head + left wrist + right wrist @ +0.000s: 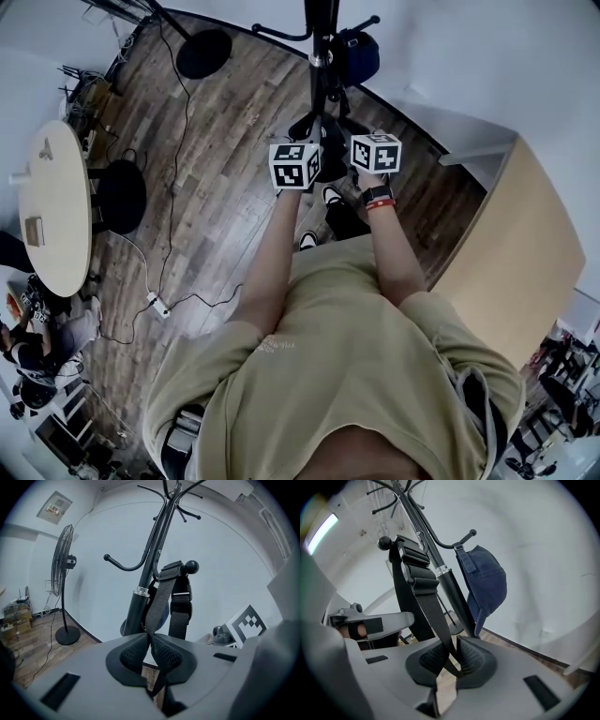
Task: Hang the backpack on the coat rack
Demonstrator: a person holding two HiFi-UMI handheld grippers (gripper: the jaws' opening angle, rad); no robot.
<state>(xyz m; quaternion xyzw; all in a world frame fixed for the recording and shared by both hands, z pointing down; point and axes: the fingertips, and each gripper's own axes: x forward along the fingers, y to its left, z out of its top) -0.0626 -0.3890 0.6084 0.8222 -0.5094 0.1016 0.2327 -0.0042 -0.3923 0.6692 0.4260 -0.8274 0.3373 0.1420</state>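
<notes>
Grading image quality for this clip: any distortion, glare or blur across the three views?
Head view: heavy fisheye, the wall base bows into an arc, corners go dark. Left gripper view: even, flat light; backpack strap sharp. Right gripper view: a ceiling light glares upper left; the strap is crisp.

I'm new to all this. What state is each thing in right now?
Left gripper: shut on a backpack strap.
Right gripper: shut on a backpack strap.
Both straps: draped over a coat rack hook.
Blue cap: hanging on another hook.
Fan: standing upright.
</notes>
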